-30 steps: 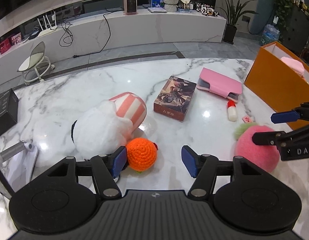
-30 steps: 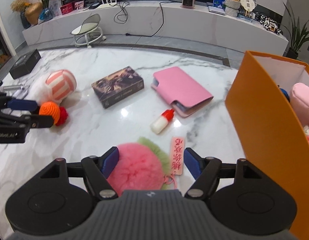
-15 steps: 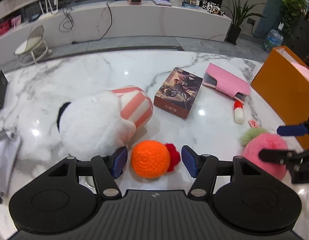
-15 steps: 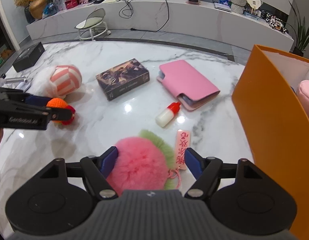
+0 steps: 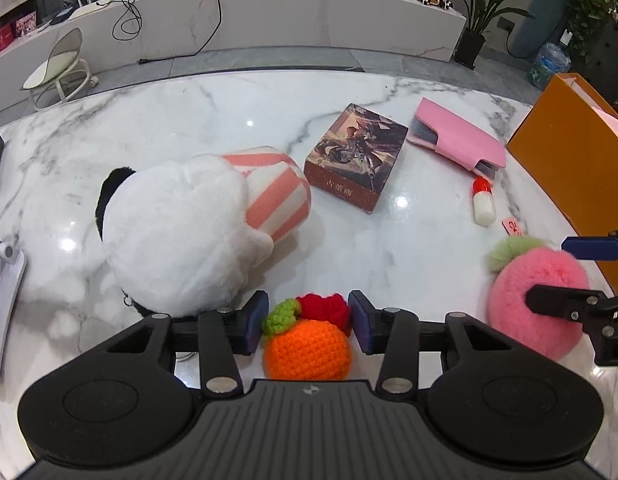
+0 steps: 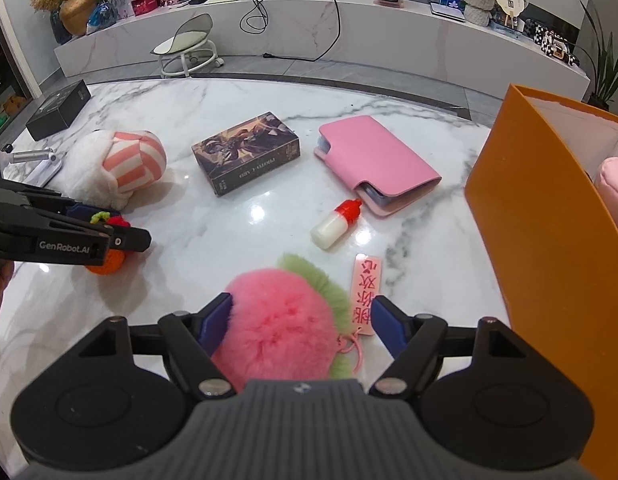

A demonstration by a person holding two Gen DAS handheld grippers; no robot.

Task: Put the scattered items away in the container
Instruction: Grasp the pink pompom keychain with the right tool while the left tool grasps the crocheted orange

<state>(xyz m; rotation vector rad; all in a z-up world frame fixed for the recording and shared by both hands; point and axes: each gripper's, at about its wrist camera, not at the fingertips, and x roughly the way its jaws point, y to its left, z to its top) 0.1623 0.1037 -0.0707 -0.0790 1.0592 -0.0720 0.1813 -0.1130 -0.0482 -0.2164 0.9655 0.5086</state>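
Orange crochet is what the left gripper (image 5: 308,322) has at the bottom centre of the left wrist view: a small crocheted orange (image 5: 307,350) with a green leaf and a red tuft on the marble table (image 5: 189,120). Its jaws have just been closing, and the blue pads (image 5: 256,322) now sit against the toy's two sides, so the pick-up step looks to be in hand here. The next move, as I judge it, calls for a lift clear of the white plush toy (image 5: 181,236) just to the left, then a carry to the orange container (image 5: 569,168) at the right edge.

Low in the right wrist view, the right gripper (image 6: 299,324) stands fairly wide around the pink fluffy peach (image 6: 279,328); one pad brushes the fur, the other stands apart, so it is not yet held. It needs to close first, minding the pink tag (image 6: 365,296) lying beside it.

Farther up the table wait an illustrated box (image 6: 247,152), a pink card wallet (image 6: 377,164) and a small red-capped bottle (image 6: 337,224).

Much of the container runs off frame, and only a pink soft shape shows inside it. The underside of each toy is hidden behind the gripper bodies, and the box's lettering is too small to read.
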